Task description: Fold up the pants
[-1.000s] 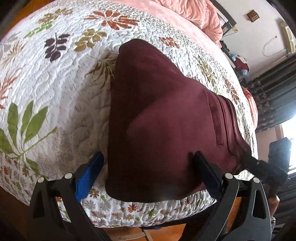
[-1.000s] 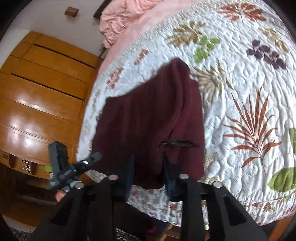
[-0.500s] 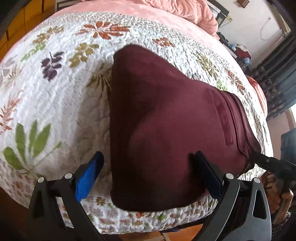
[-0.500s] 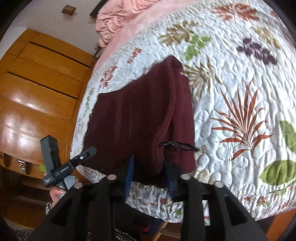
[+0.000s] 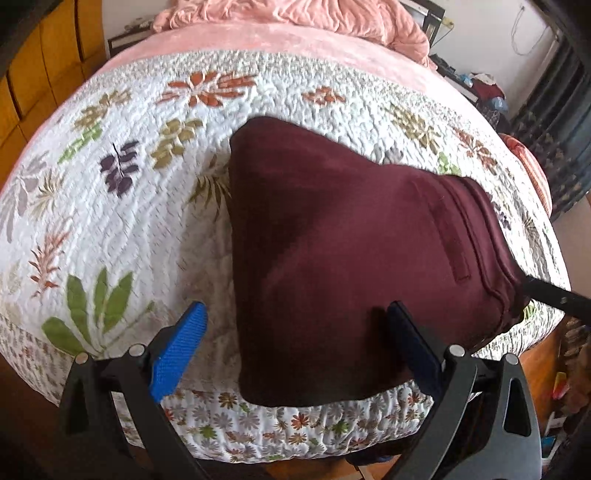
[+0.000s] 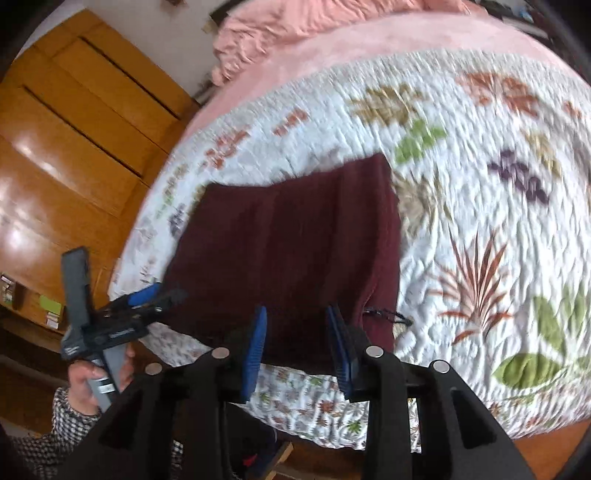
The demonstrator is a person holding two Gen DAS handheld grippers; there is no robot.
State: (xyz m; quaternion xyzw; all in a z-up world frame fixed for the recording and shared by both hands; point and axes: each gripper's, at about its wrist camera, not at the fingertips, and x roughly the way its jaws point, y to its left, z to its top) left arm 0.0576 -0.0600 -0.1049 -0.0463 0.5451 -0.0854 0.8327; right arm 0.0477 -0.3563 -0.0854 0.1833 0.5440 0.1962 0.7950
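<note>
From the left wrist view, we see the maroon pants [image 5: 351, 258] lying folded into a compact slab on the floral quilt [image 5: 122, 221] of the bed, close to its near edge, with the waistband end toward the right. Our left gripper [image 5: 295, 343] stands wide open, its blue-padded fingers [image 5: 177, 350] spread on either side of the near left part of the pants and closed on nothing. At the right edge a black finger of the right gripper [image 5: 554, 295] reaches the waistband corner. Behind the quilt lie a pink sheet [image 5: 295, 40] and a bunched pink blanket [image 5: 332, 14]. From the right wrist view, we see the pants [image 6: 295, 251] as a dark rectangle near the bed's edge, a thin dark drawstring [image 6: 388, 314] trailing onto the quilt [image 6: 480, 184] at its right side. Our right gripper [image 6: 297, 347] is partly open, its blue pads apart over the near hem, gripping no cloth. To the left, the left gripper [image 6: 159, 299] is held in a hand [image 6: 92, 376] beside the pants' corner, with a wooden wardrobe [image 6: 74, 129] behind.
</note>
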